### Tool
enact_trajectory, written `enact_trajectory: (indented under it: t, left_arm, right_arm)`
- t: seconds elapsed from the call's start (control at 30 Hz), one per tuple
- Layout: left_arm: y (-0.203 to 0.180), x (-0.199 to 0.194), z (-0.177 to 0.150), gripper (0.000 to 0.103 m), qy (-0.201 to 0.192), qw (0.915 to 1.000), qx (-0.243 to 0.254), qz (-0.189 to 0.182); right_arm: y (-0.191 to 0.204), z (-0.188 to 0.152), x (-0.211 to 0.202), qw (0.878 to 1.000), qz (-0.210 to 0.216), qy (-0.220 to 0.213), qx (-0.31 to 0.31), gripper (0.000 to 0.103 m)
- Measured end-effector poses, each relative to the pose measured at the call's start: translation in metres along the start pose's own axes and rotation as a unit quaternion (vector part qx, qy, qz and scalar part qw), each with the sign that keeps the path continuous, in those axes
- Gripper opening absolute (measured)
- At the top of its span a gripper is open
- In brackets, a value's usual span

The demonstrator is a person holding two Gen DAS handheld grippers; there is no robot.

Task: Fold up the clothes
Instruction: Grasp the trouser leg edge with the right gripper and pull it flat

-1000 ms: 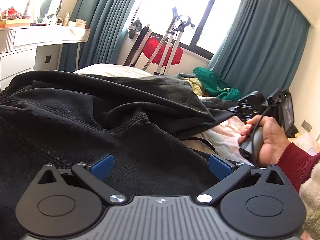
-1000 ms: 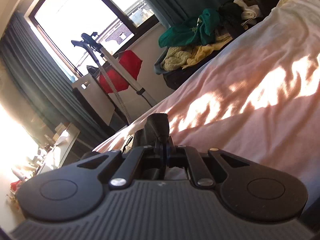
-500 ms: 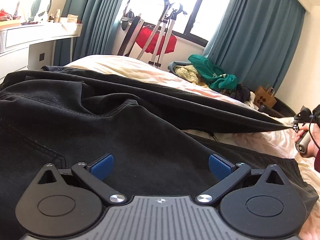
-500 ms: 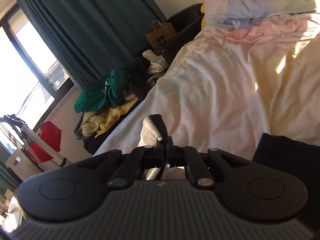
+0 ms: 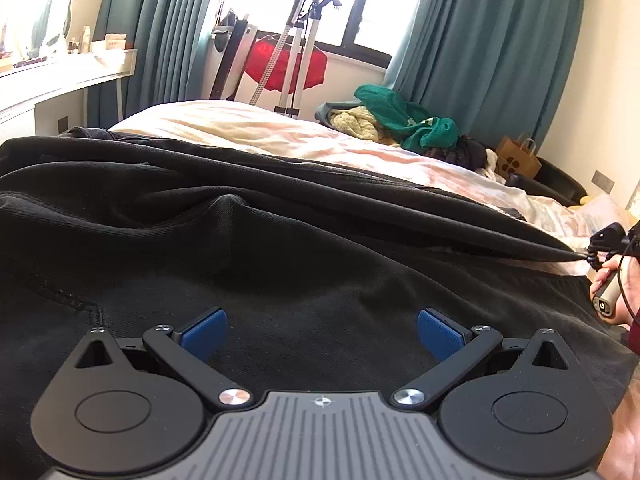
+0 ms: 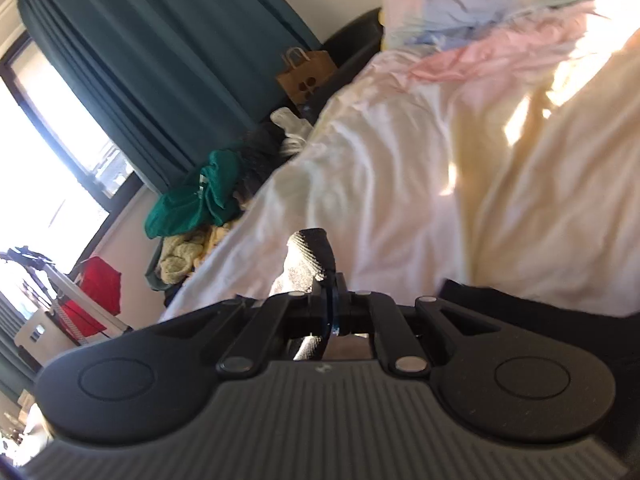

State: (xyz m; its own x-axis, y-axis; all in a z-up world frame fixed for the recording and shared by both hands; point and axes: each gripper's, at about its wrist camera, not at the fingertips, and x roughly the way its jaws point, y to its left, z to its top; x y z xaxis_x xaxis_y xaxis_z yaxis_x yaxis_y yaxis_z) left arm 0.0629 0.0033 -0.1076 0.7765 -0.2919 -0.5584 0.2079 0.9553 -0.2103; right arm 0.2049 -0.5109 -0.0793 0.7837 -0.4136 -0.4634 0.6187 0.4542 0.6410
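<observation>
**One black garment stretched between two grippers**

The left gripper (image 5: 318,330) is held with its blue pads wide apart just above the one black garment (image 5: 280,248), nothing clasped between them. The garment is spread over the bed (image 5: 288,136), one edge drawn taut toward the right gripper (image 6: 328,280), which is clamped together on a fold of it. Beyond, one heap of clothes (image 5: 392,122) is seen beside the bed.
</observation>
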Motion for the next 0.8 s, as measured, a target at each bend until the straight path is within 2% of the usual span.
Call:
enact_trajectory:
  t: [0.1, 0.23, 0.4, 0.5, 0.57, 0.67, 0.73, 0.8]
  left_arm:
    - [-0.005, 0.001, -0.003, 0.103, 0.002, 0.9999, 0.014, -0.002]
    - [-0.007, 0.001, -0.005, 0.103, -0.004, 0.9999, 0.010, -0.004]
    - [-0.007, 0.000, -0.001, 0.103, -0.013, 0.9999, 0.005, 0.003]
    - [-0.007, -0.004, 0.000, 0.103, -0.020, 0.9997, 0.007, 0.015]
    - [-0.004, -0.008, 0.003, 0.103, -0.018, 0.9997, -0.001, 0.019]
    - [0.001, -0.017, 0.005, 0.103, -0.023, 0.9995, -0.012, 0.020]
    - [-0.001, -0.026, 0.006, 0.103, -0.023, 0.9988, -0.001, 0.043]
    - [-0.002, -0.039, 0.005, 0.103, -0.023, 0.9986, 0.009, 0.048]
  right_arm:
    - [-0.018, -0.015, 0.006, 1.000, -0.012, 0.023, -0.002, 0.006]
    - [-0.015, -0.019, 0.002, 0.999, -0.022, 0.038, -0.010, 0.010]
    - [0.008, -0.019, -0.031, 0.995, -0.054, 0.046, -0.067, 0.011]
    - [0.014, -0.021, -0.071, 0.996, -0.052, 0.038, -0.070, 0.011]
    - [0.022, -0.026, -0.105, 0.996, -0.039, 0.029, -0.079, 0.011]
    - [0.040, -0.036, -0.152, 0.991, 0.001, 0.041, -0.127, 0.011]
    - [0.054, -0.048, -0.181, 0.983, 0.035, 0.054, -0.173, 0.011]
    - [0.064, -0.063, -0.209, 0.973, 0.065, 0.065, -0.210, 0.011]
